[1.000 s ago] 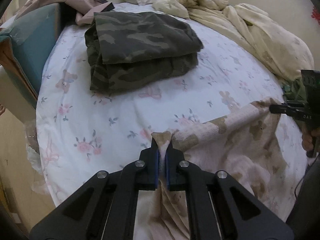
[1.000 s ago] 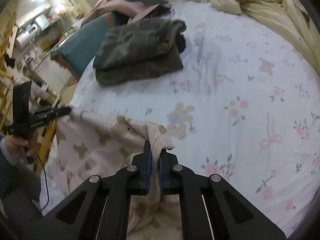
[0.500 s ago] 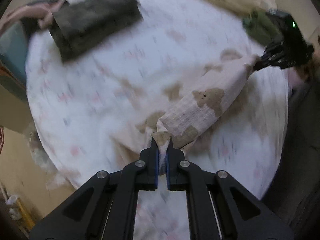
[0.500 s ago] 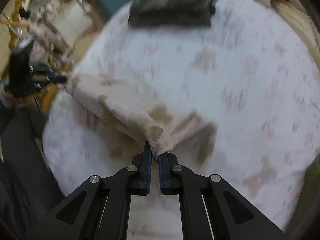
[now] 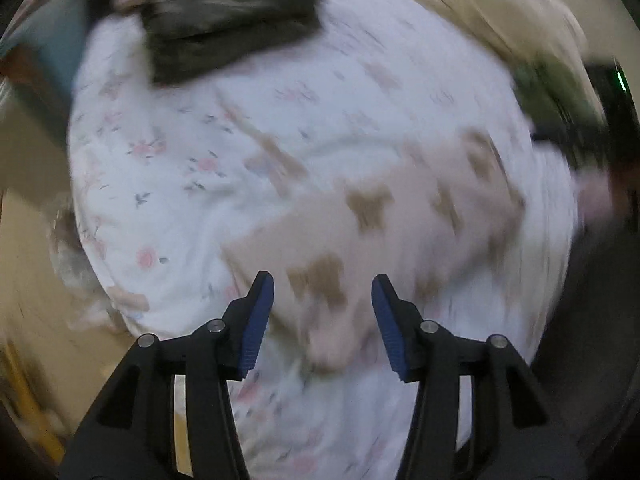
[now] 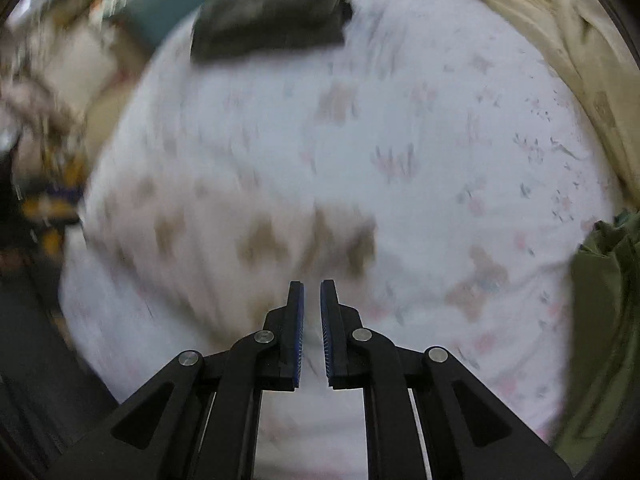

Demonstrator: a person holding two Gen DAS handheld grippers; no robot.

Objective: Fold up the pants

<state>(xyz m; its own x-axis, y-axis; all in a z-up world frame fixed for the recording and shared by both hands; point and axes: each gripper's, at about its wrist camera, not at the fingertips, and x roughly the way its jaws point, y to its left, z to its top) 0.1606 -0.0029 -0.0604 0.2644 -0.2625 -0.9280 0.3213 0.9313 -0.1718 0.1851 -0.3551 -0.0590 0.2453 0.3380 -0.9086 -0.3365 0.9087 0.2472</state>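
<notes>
Two grippers are in view, each seen from its own wrist camera, and both frames are heavily motion-blurred. The left gripper (image 5: 322, 312) is spread wide, its blue pads well apart with nothing between them. The right gripper (image 6: 311, 330) shows only a narrow gap between its pads; pale surface shows through the gap, and no fabric appears pinched there, so it reads as nearly closed and empty.

The pants (image 5: 380, 236), pale pink with brown bear shapes, lie spread on the floral bedsheet (image 5: 192, 168) just ahead of both grippers, near the bed's front edge. In the left view the long axis runs from lower left, near the pads, up toward the right; in the right view the same cloth (image 6: 224, 236) stretches leftward from the pads. Which end is the waistband cannot be told through the blur.

Farther out, a folded camouflage garment (image 5: 228, 36) rests at the far side of the sheet, well apart from the pants, and a cream blanket (image 6: 560, 40) is bunched along the right side.

Risks, as judgement:
- The cloth appears to lie unevenly; folding it without smoothing would lock creases in.
- The front part sits near the mattress edge; a careless tug could drag the pants off the bed.
- Regripping during fast motion could pinch the bedsheet together with the pants.
</notes>
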